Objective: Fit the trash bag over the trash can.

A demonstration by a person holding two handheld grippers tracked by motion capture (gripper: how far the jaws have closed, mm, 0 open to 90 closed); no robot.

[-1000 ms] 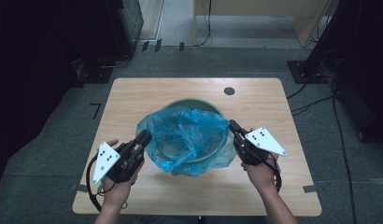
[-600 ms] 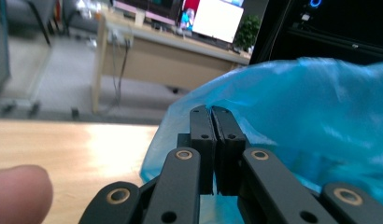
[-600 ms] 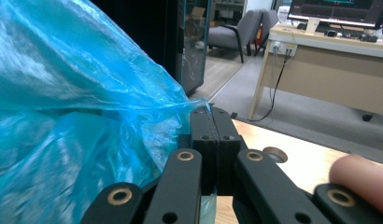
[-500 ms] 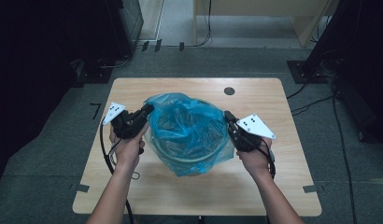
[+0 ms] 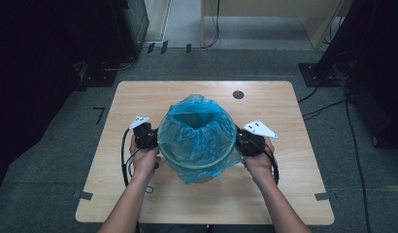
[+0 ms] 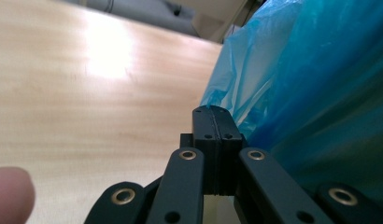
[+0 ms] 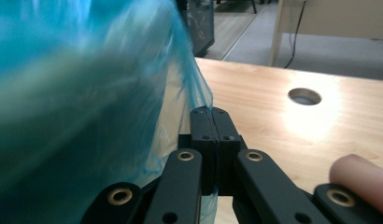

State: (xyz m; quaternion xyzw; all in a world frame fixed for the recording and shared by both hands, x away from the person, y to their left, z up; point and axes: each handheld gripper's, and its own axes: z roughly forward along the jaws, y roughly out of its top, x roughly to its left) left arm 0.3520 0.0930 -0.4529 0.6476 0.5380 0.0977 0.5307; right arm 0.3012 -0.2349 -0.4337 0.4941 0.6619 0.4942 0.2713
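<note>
A round green bin [image 5: 170,154] stands in the middle of the wooden table [image 5: 284,194], lined with a blue plastic bag [image 5: 197,131] whose mouth is stretched open over the rim. My left gripper [image 5: 156,138] sits against the bin's left side. In the left gripper view its jaws [image 6: 212,109] are shut, with the bag's film [image 6: 320,93] running up to the tips. My right gripper [image 5: 238,141] is pressed to the bin's right side. The right gripper view shows its jaws [image 7: 210,110] shut on the edge of the bag [image 7: 87,93].
A round cable hole [image 5: 238,94] lies in the table behind the bin, also visible as the hole [image 7: 304,96] in the right gripper view. Tape marks [image 5: 322,196] sit near the front corners. Dark equipment and cables stand on the floor around the table.
Both hands moved from the near side of the bin forward to its flanks and then lower. The crumpled bag has been spread wide, and its edge has come down over the rim.
</note>
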